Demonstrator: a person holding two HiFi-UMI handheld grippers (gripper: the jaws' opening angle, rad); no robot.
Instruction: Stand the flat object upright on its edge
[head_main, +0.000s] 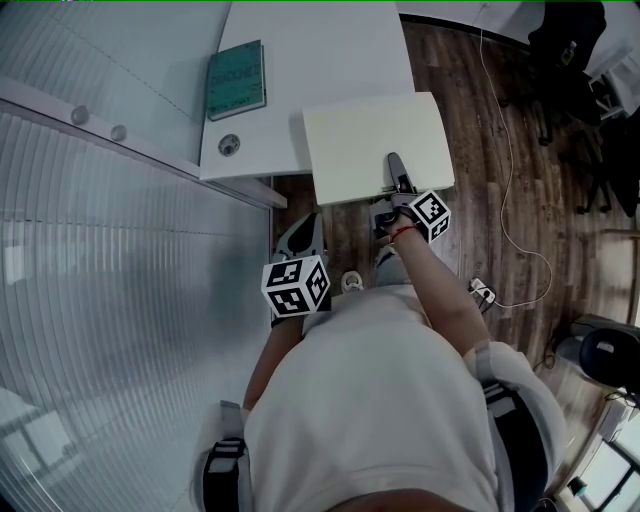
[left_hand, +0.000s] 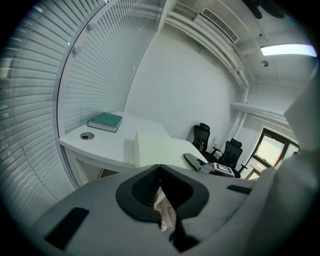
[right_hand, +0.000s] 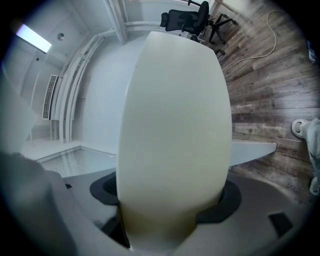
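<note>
A cream flat board (head_main: 375, 140) lies about level, its left part over the white desk (head_main: 320, 50) and its right part out past the desk edge above the wooden floor. My right gripper (head_main: 397, 172) is shut on the board's near edge; in the right gripper view the board (right_hand: 175, 125) fills the space between the jaws. The left gripper view shows the board (left_hand: 160, 150) from the side with the right gripper (left_hand: 192, 160) on it. My left gripper (head_main: 300, 235) hangs low by the person's body, off the desk, shut on nothing (left_hand: 160, 167).
A teal book (head_main: 237, 80) lies flat at the desk's back left, with a round cable grommet (head_main: 229, 146) nearer. Slatted blinds (head_main: 100, 300) run along the left. Black office chairs (head_main: 565, 40), a white cable (head_main: 510, 200) and a power strip (head_main: 482, 291) are on the floor at right.
</note>
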